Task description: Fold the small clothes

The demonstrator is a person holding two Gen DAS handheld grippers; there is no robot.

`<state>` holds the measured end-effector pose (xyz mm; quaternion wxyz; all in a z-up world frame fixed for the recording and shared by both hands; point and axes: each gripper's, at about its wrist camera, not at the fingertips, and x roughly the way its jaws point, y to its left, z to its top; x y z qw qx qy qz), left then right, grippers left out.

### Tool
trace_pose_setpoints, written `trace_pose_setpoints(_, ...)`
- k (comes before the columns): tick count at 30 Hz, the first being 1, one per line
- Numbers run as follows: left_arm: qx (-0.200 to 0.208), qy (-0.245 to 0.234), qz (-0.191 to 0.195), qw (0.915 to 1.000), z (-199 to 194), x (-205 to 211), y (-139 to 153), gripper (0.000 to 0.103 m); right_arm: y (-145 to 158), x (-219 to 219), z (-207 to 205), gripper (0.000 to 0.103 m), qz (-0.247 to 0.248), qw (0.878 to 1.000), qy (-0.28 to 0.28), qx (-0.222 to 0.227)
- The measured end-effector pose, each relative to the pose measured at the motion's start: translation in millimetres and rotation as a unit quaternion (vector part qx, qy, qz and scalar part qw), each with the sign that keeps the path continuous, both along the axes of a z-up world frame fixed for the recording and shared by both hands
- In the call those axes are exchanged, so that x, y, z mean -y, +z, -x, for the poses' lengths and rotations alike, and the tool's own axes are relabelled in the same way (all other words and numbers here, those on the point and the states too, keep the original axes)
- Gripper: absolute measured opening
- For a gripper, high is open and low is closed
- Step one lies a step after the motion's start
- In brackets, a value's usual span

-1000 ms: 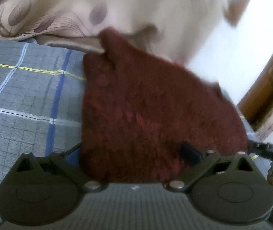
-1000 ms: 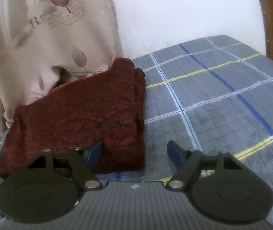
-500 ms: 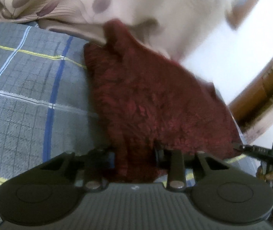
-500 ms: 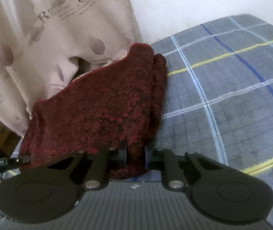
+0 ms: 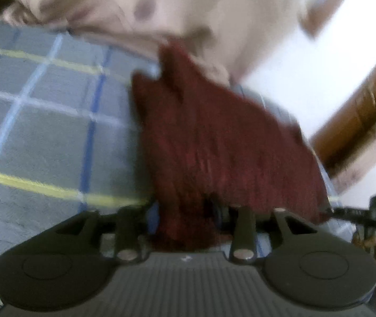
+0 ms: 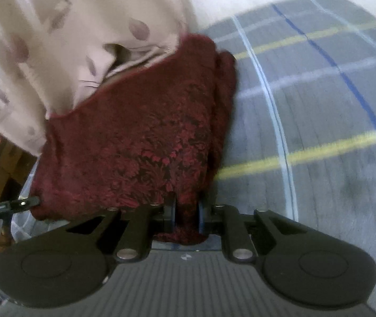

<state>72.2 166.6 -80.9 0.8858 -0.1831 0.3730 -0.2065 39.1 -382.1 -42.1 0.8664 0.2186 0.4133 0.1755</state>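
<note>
Both grippers pinch the dark red cloth (image 6: 140,137) – left gripper (image 5: 185,211) easing open, right gripper (image 6: 186,211) clamped

Location: a home bedroom. The work surface is a bed covered with a grey checked sheet (image 6: 320,105) crossed by blue, yellow and white lines. A beige curtain (image 6: 55,39) printed with leaf motifs and script lettering hangs at the far side, its hem resting on the sheet. Behind it stands a plain white wall (image 5: 307,79). Brown wooden joinery (image 5: 360,113), probably a door frame or furniture edge, borders the wall in the left wrist view. A dark red patterned garment (image 6: 140,137) lies on the sheet beside the curtain. Light is soft and domestic; both views are motion-blurred.
</note>
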Motion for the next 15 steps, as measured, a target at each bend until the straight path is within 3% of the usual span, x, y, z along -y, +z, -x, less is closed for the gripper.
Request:
trace_pose_setpoints(2, 0.026, 0.016, -0.007, 0.9995, 4.2, -3.1, 14.0, 0.084, 5.4, 0.1, 1.9, 0.025, 0.013, 1.000, -0.006, 0.017)
trace_pose_setpoints(3, 0.049, 0.029, -0.012, 0.9983, 5.9, -4.3, 21.0, 0.087, 10.9, 0.1, 3.2, 0.029, 0.029, 0.999, -0.017, 0.029)
trace_pose_setpoints(5, 0.090, 0.042, -0.030, 0.9946, 2.9, -4.1, 33.2, 0.089, 27.4, -1.0, 8.8, 0.030, 0.065, 0.995, -0.037, 0.068)
trace_pose_setpoints(7, 0.086, 0.041, -0.047, 0.9944, -12.8, 1.7, 38.3, 0.089, 51.2, -9.5, 13.3, 0.030, 0.096, 0.987, -0.044, 0.120)
trace_pose_setpoints(10, 0.052, 0.029, -0.046, 0.9972, -40.5, 13.0, 26.0, 0.089, 81.2, -38.7, 6.5, 0.030, 0.057, 0.984, 0.013, 0.169)
trace_pose_setpoints(12, 0.019, 0.028, -0.033, 0.9989, -52.9, 18.1, 7.9, 0.088, 93.7, -73.3, -9.5, 0.030, 0.018, 0.982, 0.070, 0.174)
trace_pose_setpoints(15, 0.004, 0.057, -0.060, 0.9966, -50.4, 25.5, -11.2, 0.088, 105.6, -131.8, -45.6, 0.030, -0.029, 0.976, 0.139, 0.167)
